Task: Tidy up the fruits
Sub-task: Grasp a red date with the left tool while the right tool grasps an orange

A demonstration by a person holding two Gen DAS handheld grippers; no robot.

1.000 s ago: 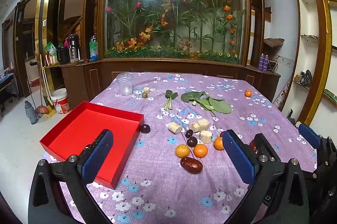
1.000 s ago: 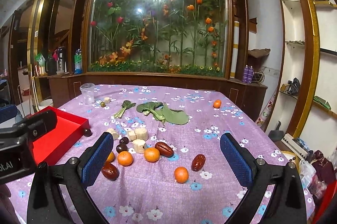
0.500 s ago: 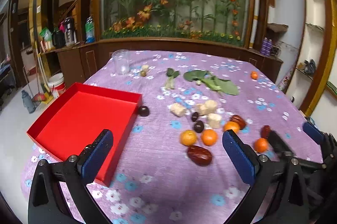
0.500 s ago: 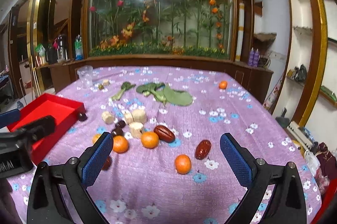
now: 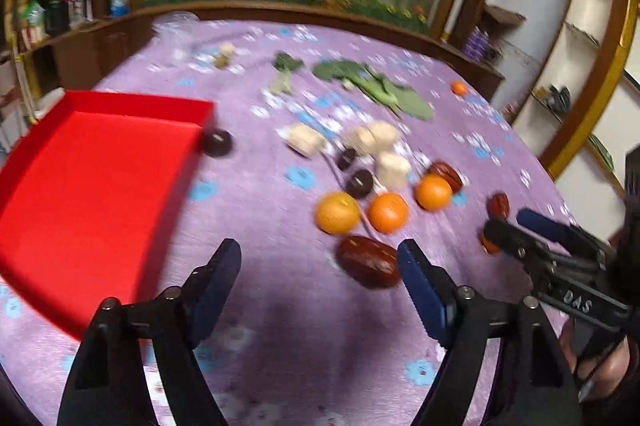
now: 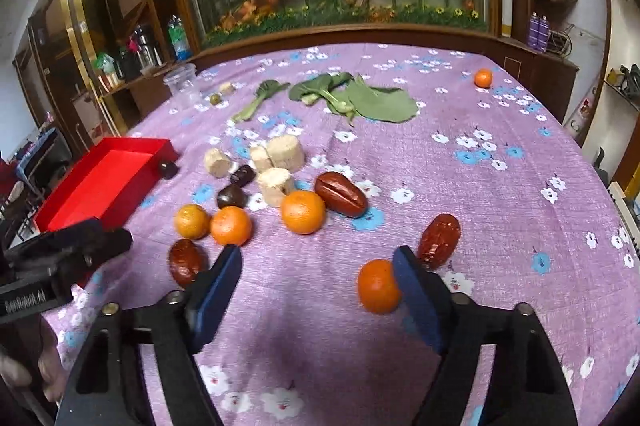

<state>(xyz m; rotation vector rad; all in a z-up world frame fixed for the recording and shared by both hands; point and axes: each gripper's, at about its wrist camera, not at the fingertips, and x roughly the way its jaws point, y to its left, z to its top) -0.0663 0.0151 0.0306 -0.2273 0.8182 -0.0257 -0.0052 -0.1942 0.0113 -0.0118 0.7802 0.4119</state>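
Note:
Several oranges (image 6: pixel 303 212) and red dates (image 6: pixel 340 194) lie scattered on the purple flowered cloth, with dark round fruits (image 6: pixel 231 196) among them. A red tray (image 5: pixel 100 166) sits at the left with nothing in it. My left gripper (image 5: pixel 320 258) hangs low over the cloth with its jaws closing; one date (image 5: pixel 368 262) lies just inside its right finger, untouched. My right gripper (image 6: pixel 316 258) is also closing over bare cloth. An orange (image 6: pixel 378 290) sits against its right finger, partly hidden behind it, and a date (image 6: pixel 438 240) lies just beyond.
Beige cut chunks (image 6: pixel 284 148) lie behind the fruit. Leafy greens (image 6: pixel 360 98), a clear plastic cup (image 6: pixel 182 82) and a lone orange (image 6: pixel 483 78) are farther back. One dark fruit (image 5: pixel 217 143) rests by the tray's corner. A person's hand (image 5: pixel 600 366) holds the right gripper.
Both grippers have sunk toward the table and tipped downward, so the fruit looks nearer. Both pairs of jaws have narrowed from their widest. Nothing was taken hold of.

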